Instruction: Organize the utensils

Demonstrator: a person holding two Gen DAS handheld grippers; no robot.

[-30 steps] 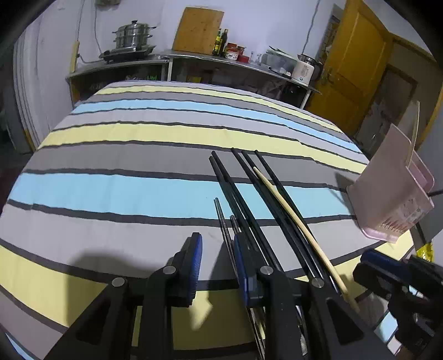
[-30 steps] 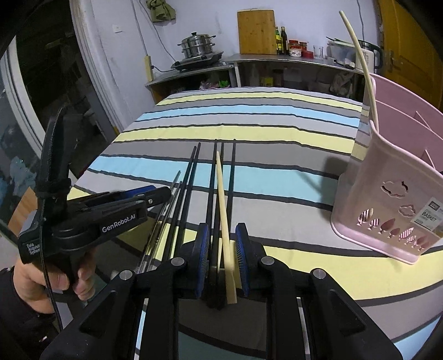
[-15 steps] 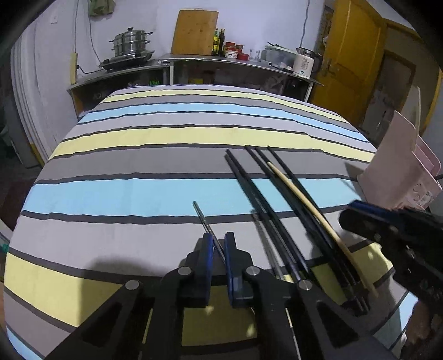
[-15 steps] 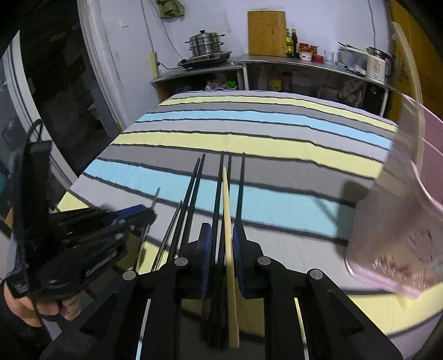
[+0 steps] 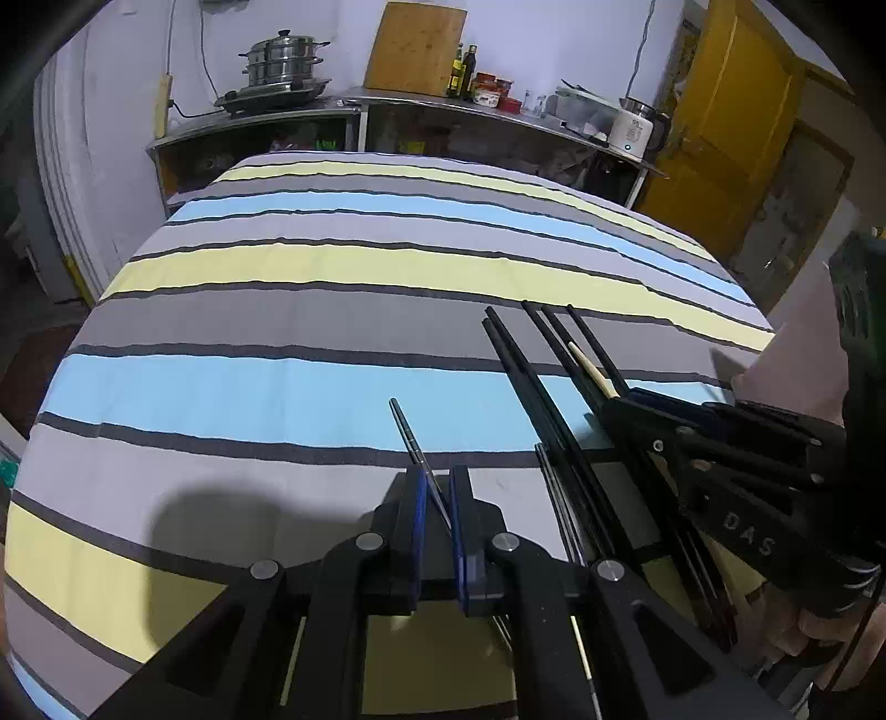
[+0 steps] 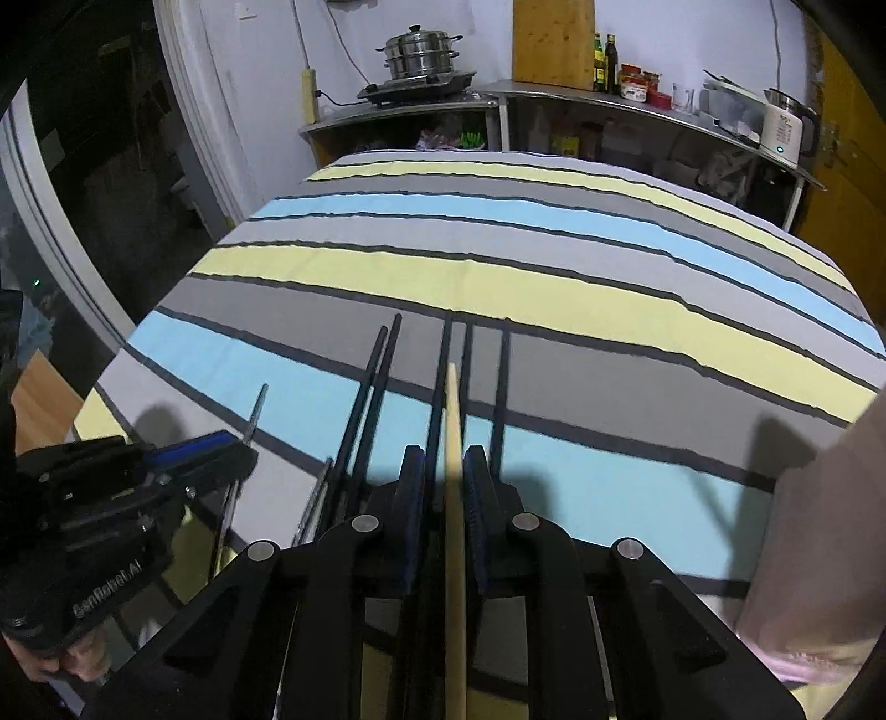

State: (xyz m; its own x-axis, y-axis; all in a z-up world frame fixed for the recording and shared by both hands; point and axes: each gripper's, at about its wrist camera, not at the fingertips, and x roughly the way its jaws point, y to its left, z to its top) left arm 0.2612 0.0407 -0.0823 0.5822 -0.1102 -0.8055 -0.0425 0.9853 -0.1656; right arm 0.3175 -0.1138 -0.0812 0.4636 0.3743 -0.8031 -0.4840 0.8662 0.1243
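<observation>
I am working over a wide table (image 6: 554, 288) covered by a cloth in grey, pale yellow and sky-blue bands with thin black lines between them. The cloth looks soft and slightly wrinkled, so I judge that thin sticks will sit in it, not skate. Behind the table a steel counter (image 5: 421, 108) runs along a white wall, carrying a stacked steamer pot (image 5: 283, 60), a wooden cutting board (image 5: 416, 47), sauce bottles and a white kettle (image 5: 631, 128). A yellow door (image 5: 725, 105) stands at the right.

At the right edge of the right wrist view is a blurred pink utensil basket (image 6: 819, 554) — likely where everything goes.

On the cloth, several black chopsticks (image 6: 371, 399) lie side by side, pointing away from me, with thin metal ones beside them.

My right gripper (image 6: 447, 487) has its jaws drawn narrow around a pale wooden chopstick (image 6: 452, 421), gripped partway along, its tip reaching forward; at least one black stick appears caught with it.

My left gripper (image 5: 436, 501) has its jaws pinched on a single metal chopstick (image 5: 407, 429), whose tip slants up and forward, clear of the cloth.

These sticks should be light and rigid. The metal one looks smooth and slippery — I would hold it nearer mid-length to stop it pivoting. The wooden one should grip more easily.
</observation>
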